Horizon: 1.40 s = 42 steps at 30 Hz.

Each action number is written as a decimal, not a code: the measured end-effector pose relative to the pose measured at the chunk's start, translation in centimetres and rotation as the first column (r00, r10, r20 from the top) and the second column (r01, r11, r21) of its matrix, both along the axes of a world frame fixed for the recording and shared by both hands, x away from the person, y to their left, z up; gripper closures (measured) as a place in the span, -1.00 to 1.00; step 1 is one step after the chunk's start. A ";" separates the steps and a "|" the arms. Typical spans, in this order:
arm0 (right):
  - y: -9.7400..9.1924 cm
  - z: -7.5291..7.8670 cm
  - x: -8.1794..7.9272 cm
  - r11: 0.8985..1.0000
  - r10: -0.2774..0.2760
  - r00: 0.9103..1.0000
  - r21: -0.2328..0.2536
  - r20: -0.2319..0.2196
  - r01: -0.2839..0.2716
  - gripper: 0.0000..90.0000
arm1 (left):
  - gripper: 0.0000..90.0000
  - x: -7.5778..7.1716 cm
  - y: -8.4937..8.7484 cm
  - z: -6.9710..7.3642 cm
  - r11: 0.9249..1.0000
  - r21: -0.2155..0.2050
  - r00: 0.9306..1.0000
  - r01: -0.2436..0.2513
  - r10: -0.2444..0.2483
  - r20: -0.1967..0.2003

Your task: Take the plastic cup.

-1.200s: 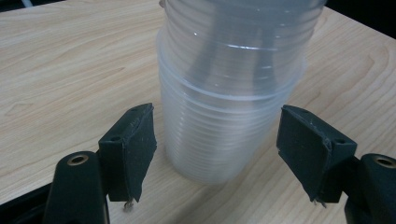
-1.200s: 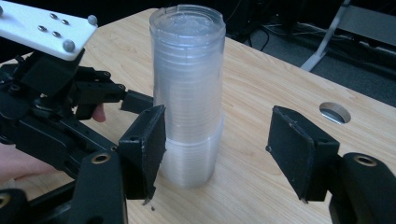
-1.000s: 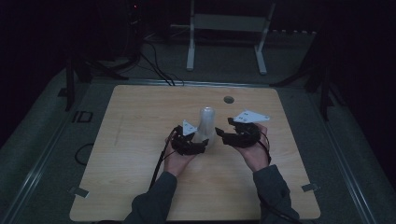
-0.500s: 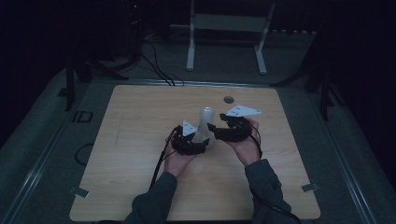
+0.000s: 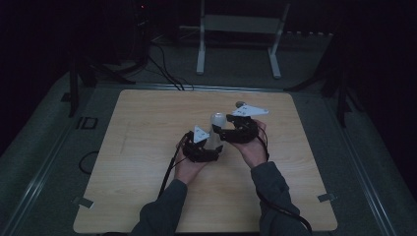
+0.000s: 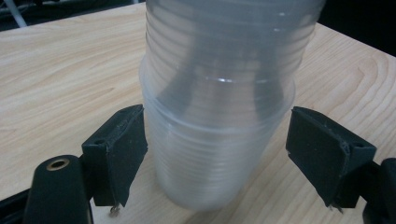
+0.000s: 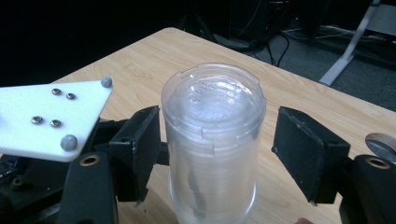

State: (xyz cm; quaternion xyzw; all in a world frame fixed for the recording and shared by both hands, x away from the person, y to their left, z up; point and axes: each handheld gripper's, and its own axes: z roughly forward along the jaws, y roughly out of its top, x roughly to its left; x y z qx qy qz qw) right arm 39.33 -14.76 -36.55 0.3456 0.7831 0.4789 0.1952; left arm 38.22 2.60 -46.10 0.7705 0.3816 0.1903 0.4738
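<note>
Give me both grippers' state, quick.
Left gripper: open, jaws just widened around the clear ribbed plastic cup stack.
Right gripper: open, jaws just widened around the stack's top.

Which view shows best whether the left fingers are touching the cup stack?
The left gripper view: the clear cup stack stands close up between the left fingers, one at its wall, the other apart. The right gripper view shows the stack's top from above. The high view shows it small and dim.
</note>
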 end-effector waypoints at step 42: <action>0.8 0.0 1.1 0.999 0.016 1.000 0.035 -0.020 -0.016 -0.16 | -0.52 0.1 -0.6 -0.1 1.000 0.000 0.997 -0.016 0.016 0.070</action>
